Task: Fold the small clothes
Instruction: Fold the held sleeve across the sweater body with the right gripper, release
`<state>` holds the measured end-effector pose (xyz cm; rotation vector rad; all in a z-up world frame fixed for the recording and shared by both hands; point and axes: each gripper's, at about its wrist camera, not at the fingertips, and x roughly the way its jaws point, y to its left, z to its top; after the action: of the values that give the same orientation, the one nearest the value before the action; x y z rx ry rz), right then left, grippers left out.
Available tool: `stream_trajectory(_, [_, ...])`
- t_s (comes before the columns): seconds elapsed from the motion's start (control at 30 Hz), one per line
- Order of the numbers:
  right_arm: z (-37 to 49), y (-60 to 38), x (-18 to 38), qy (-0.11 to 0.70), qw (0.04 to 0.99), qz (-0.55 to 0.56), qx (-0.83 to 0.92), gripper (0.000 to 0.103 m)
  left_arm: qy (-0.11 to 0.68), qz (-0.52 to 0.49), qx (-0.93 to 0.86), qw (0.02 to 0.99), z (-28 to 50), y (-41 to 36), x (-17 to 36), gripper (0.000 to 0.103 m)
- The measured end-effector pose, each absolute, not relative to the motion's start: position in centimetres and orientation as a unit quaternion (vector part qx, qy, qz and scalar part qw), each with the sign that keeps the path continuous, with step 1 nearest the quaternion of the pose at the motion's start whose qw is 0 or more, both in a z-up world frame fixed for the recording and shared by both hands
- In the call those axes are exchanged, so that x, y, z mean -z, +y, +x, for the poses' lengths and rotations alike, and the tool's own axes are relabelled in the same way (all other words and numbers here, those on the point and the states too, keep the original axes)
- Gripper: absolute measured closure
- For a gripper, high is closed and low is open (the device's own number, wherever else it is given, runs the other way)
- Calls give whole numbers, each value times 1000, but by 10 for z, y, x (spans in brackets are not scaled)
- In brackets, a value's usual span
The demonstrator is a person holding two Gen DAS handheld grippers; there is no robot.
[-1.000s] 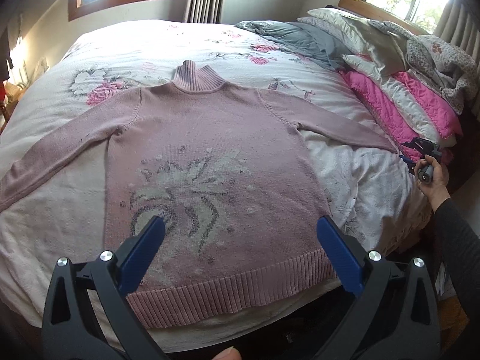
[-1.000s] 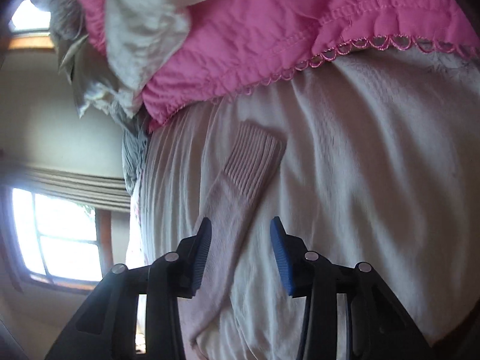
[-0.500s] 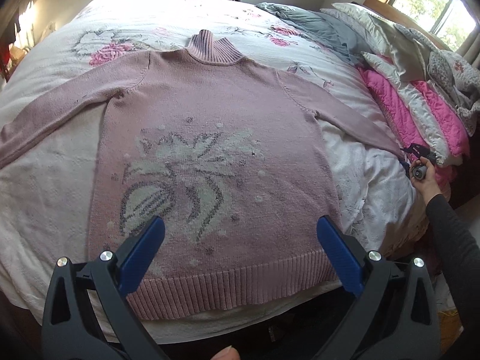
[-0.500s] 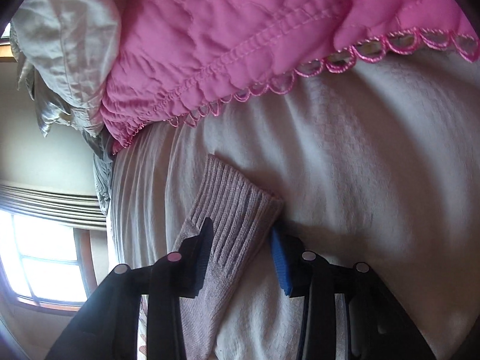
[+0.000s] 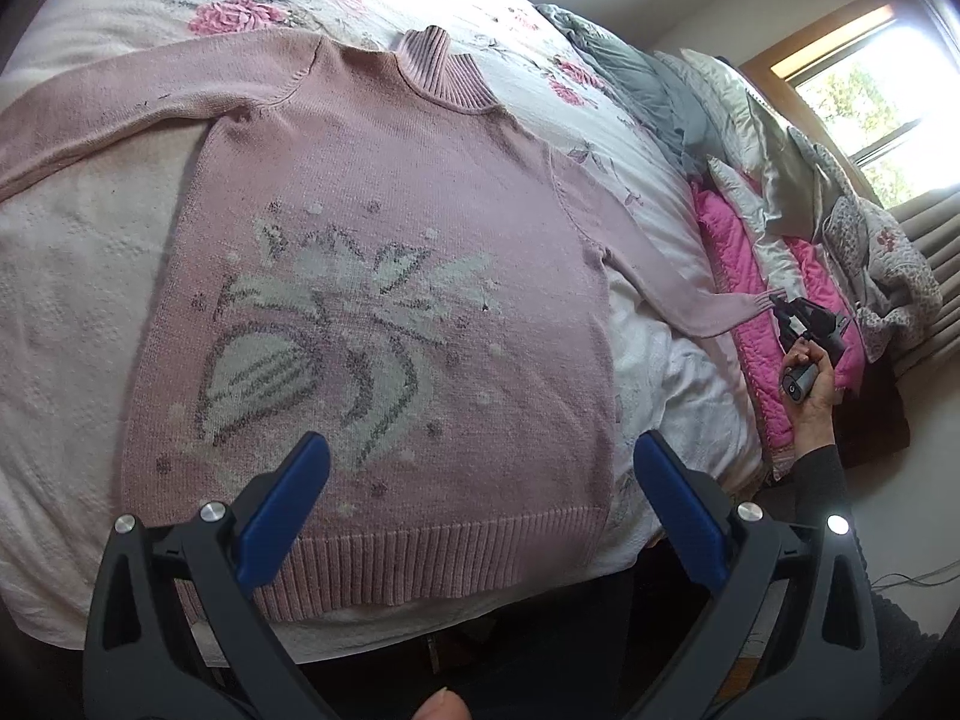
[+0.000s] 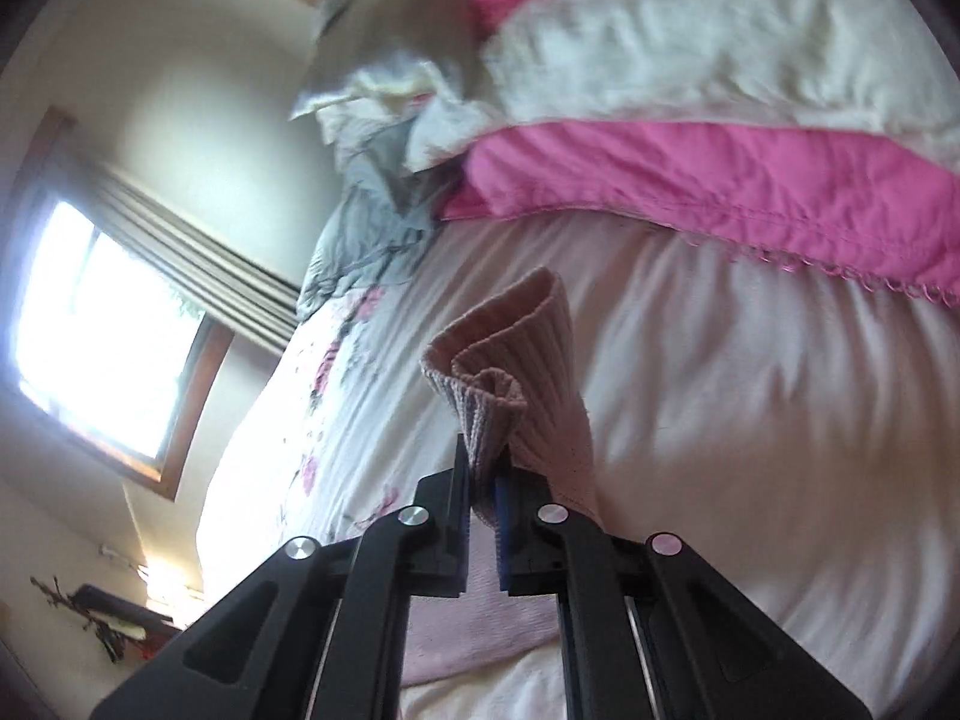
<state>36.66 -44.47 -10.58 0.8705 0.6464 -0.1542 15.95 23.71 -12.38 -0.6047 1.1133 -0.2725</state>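
Observation:
A pink knit sweater (image 5: 384,276) with a grey-white pattern lies flat, front up, on the bed, both sleeves spread out. My left gripper (image 5: 480,498) hangs open above its ribbed hem, nothing between the blue pads. At the far right, a hand holds my right gripper (image 5: 780,306) at the end of the right sleeve. In the right wrist view that gripper (image 6: 483,492) is shut on the ribbed cuff (image 6: 510,360), which bunches up and is raised off the white bedspread (image 6: 750,420).
A pink quilt (image 5: 732,276) and white pillows (image 5: 774,192) are piled along the bed's right side, close to the cuff. Grey bedding (image 5: 636,84) lies beyond. The flowered bedspread (image 5: 78,276) extends left of the sweater. Windows sit on two walls.
My right gripper closed on the sleeve cuff and lifted it off the bedspread. My left gripper came closer over the sweater's hem and tilted, staying open.

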Motion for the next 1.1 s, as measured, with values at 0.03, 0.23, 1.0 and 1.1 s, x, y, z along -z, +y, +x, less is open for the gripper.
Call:
stream_trajectory(0.03, [369,-425,93,307,864,395,63,97,517,-285,130,796,161,239,124,3])
stream_trajectory(0.23, [381,-306,47,309,909,278,19,97,500,-281,131,809,166,253,115,3])
stream_trajectory(1.0, [357,24,244,451,886,-92,-53,83,505,-314,226,771,314,248,136,3])
stream_trajectory(1.1, [321,21,230,427,896,-106,-69,58,518,-344,248,743,358,233,157,3])
